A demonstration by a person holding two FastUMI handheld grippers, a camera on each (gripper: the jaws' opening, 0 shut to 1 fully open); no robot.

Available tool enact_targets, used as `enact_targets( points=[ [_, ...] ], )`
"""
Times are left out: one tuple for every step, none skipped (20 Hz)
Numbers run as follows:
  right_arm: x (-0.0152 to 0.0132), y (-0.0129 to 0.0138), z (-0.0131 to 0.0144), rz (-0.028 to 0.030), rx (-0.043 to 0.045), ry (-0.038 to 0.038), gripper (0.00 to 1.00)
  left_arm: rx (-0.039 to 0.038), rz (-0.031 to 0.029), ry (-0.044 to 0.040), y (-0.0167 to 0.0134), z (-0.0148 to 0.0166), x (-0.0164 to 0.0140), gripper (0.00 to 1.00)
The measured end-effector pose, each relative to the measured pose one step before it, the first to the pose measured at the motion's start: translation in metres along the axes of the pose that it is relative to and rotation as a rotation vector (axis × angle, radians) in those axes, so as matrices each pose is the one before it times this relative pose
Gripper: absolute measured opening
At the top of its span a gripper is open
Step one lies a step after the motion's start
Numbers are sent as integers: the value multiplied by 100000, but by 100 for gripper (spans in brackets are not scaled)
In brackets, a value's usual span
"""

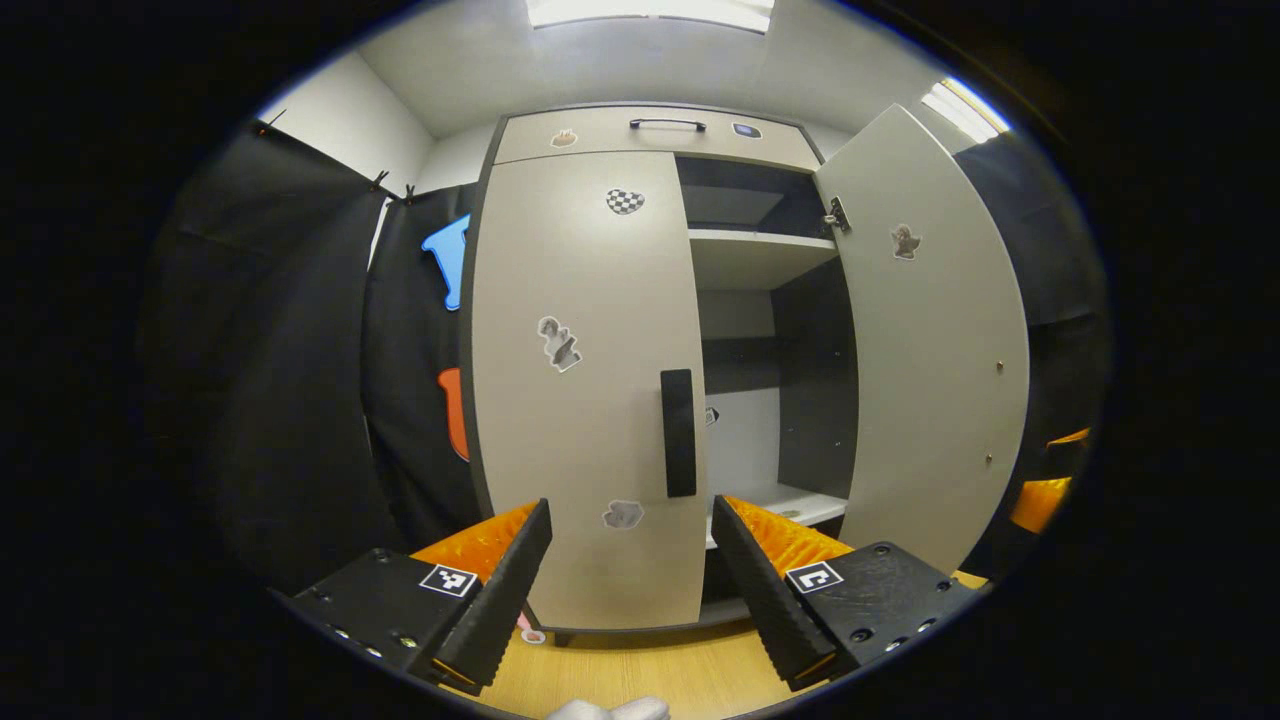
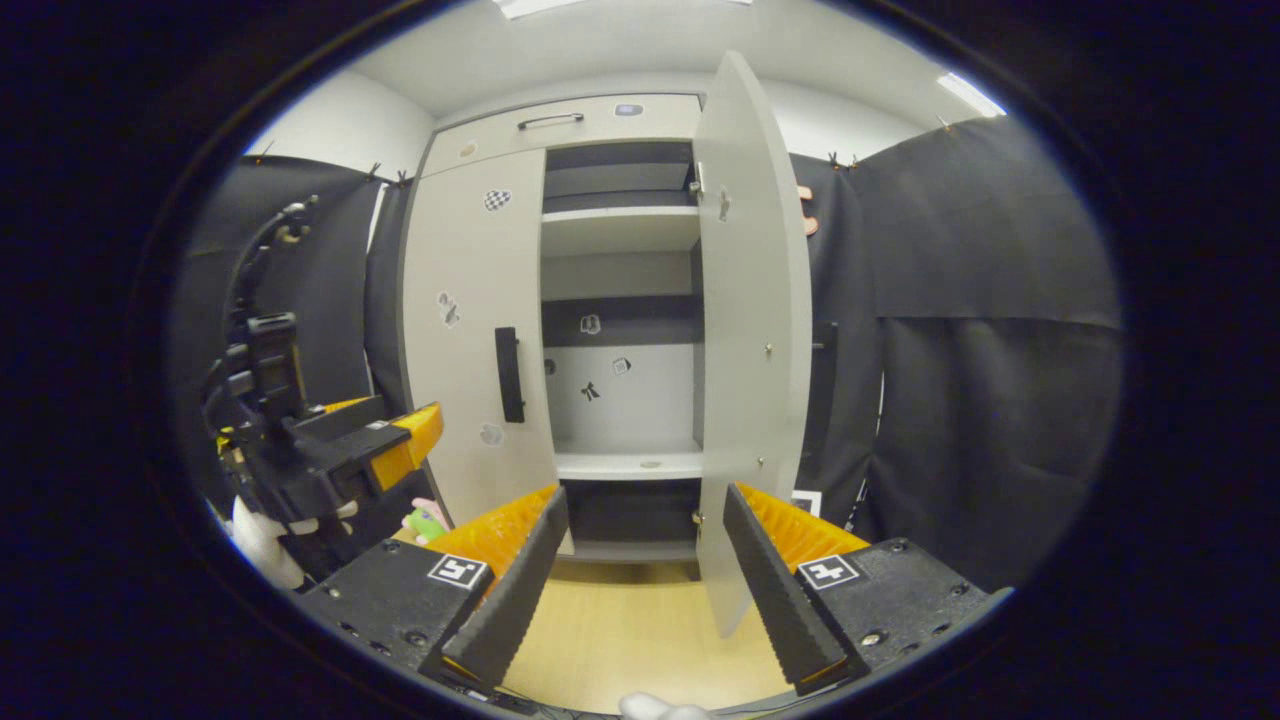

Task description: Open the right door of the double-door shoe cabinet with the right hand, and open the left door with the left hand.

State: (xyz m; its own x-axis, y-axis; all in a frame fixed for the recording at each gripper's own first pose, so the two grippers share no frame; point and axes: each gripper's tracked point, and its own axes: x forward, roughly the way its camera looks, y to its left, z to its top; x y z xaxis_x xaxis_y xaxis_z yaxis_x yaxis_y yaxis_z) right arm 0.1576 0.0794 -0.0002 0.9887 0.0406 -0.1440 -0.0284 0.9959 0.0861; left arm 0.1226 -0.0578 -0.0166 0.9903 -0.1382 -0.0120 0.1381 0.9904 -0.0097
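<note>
The grey shoe cabinet [image 1: 655, 130] stands ahead. Its left door [image 1: 580, 400] is shut, and a black vertical handle [image 1: 678, 432] sits near its inner edge. My left gripper [image 1: 632, 510] is open, a short way in front of that door, with the handle above and between its fingertips. The right door [image 2: 752, 320] is swung wide open, edge-on in the right gripper view. My right gripper [image 2: 645, 495] is open and empty, just left of the open door's lower edge. The left gripper [image 2: 400, 440] also appears at the left of the right gripper view.
Inside the cabinet are pale shelves [image 2: 620, 230] and a dark back panel. A drawer with a black handle [image 1: 667, 124] tops the cabinet. Light wooden floor [image 2: 620, 640] lies below. A small green and pink toy [image 2: 428, 520] sits at the cabinet's lower left.
</note>
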Motion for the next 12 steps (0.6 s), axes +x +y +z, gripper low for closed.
enact_targets(
  points=[
    [-21,-169,50,-807,-296,238,98,-387,-907,793,-558,34,1372,96],
    [-125,-116,-20,-940,54,369,98,-618,-645,174,-267,-64,1291,96],
    [-26,-58,14,-788,75,312,98,261,238,-779,-190,207,1357,96],
    [-99,-178,57,-971,-34,356,98,-109,421,105,-215,-133,1204,96],
    [-97,-266,113,-1130,-190,89,98,-756,254,-34,-176,-74,1299,96],
    [-19,-399,129,-1253,-291,-48,96,-696,207,-439,-207,-139,973,96],
    [215,-586,138,-1610,14,-549,98,-343,143,758,-224,-145,1423,96],
    [227,-187,104,-622,-55,86,98,359,591,-252,-139,115,1272,96],
    [-39,-38,-150,-397,-63,616,98,816,802,-157,-68,112,1150,96],
    [14,-159,50,-567,544,-168,98,0,-298,1097,-189,-269,874,96],
    [30,-20,79,-165,324,-14,98,-589,-48,-445,-207,210,789,96],
    [147,8,-103,-96,45,91,98,-1328,334,-324,-84,126,516,96]
  ],
)
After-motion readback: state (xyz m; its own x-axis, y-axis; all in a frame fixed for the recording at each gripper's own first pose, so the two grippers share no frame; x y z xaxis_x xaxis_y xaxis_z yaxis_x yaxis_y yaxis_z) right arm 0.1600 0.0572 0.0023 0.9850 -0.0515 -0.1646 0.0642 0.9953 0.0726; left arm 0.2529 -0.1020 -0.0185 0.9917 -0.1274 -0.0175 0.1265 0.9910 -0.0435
